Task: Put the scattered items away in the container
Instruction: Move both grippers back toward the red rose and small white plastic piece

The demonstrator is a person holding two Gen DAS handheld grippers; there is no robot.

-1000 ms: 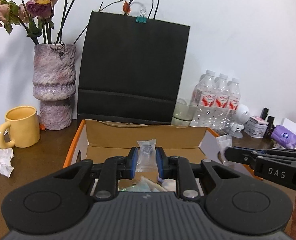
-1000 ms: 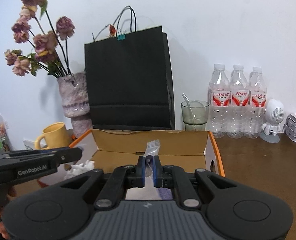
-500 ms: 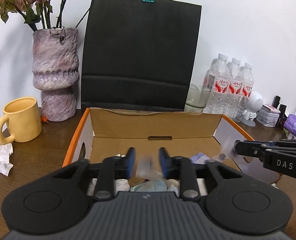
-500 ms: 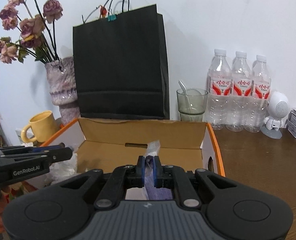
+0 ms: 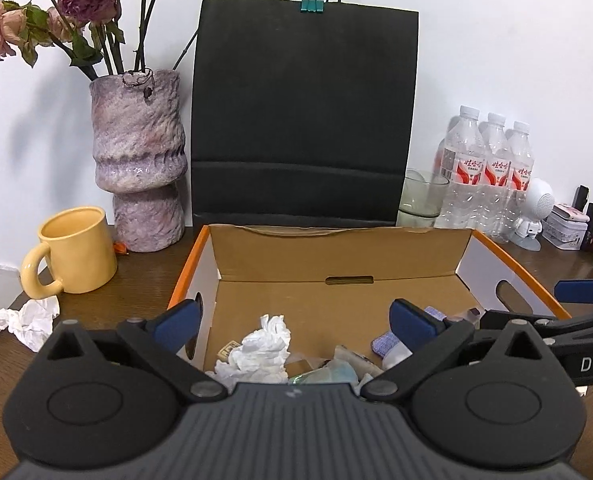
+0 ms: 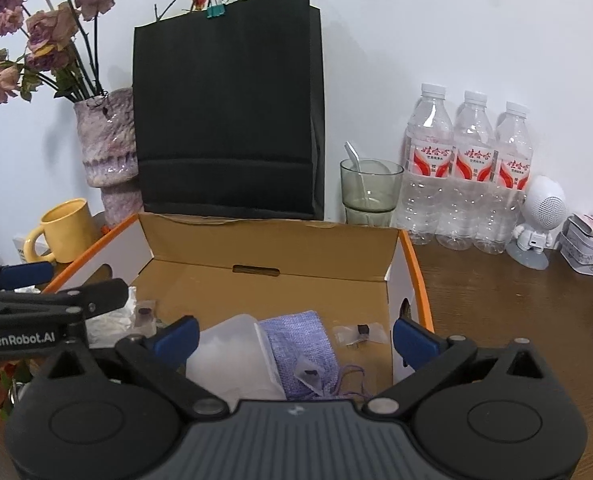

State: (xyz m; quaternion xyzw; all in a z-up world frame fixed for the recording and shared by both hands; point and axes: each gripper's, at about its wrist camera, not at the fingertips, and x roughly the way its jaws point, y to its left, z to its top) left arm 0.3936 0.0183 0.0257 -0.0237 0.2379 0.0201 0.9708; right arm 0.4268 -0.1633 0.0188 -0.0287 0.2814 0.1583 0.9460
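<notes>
An open cardboard box with orange edges stands on the brown table. Inside lie a crumpled white tissue, a purple knitted pouch, a clear plastic lid and small clear packets. My left gripper is open and empty above the box's near side. My right gripper is open and empty above the pouch. Another crumpled tissue lies on the table left of the box.
A yellow mug, a purple vase with dried roses and a black paper bag stand behind and left of the box. A glass, three water bottles, a white figurine and a tin stand at the right.
Both grippers have opened. The left let go of its clear packet and the right let go of the purple pouch; both items now lie in the box.
</notes>
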